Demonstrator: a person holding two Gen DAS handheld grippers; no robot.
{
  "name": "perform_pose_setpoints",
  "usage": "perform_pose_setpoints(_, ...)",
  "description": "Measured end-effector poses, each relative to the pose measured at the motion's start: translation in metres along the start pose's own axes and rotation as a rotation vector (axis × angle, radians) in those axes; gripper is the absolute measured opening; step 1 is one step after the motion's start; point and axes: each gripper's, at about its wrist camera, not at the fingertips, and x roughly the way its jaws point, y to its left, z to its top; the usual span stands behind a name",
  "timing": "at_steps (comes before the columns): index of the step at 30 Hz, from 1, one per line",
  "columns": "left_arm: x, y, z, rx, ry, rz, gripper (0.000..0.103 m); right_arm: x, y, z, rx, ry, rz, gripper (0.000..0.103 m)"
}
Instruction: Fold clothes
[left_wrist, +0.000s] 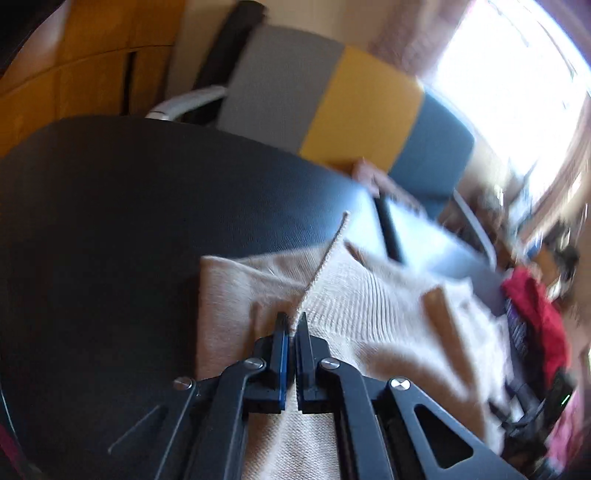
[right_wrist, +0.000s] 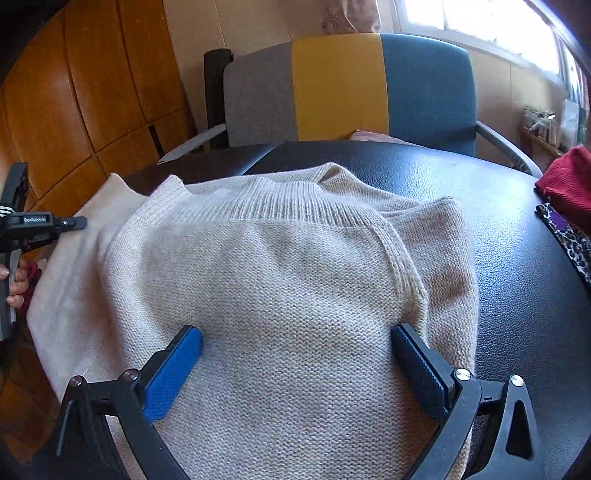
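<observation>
The beige knit sweater (right_wrist: 280, 280) lies spread on the black table (right_wrist: 517, 258), collar towards the striped chair (right_wrist: 343, 85) beyond it. It looks soft, light and floppy, so I judge it will sag and stretch wherever I lift; seams and ribbed edges give the surest hold. My left gripper (left_wrist: 293, 325) is pinched tight on a raised fold of knit. My right gripper (right_wrist: 295, 350) hovers wide apart over the body, gripping nothing. No containers in sight; a red garment (right_wrist: 569, 184) sits at the table's right edge.
</observation>
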Motion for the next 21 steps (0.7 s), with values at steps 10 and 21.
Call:
perform_pose_setpoints(10,-0.002,0.03,-0.024,-0.084,-0.004,0.149,0.024,-0.007,-0.001,-0.005,0.002,-0.001,0.008,0.103)
perform_pose_setpoints(21,0.003,-0.051,-0.102,0.244,-0.074,0.097,0.03,0.01,0.012,0.012,-0.038,0.122,-0.057,0.103)
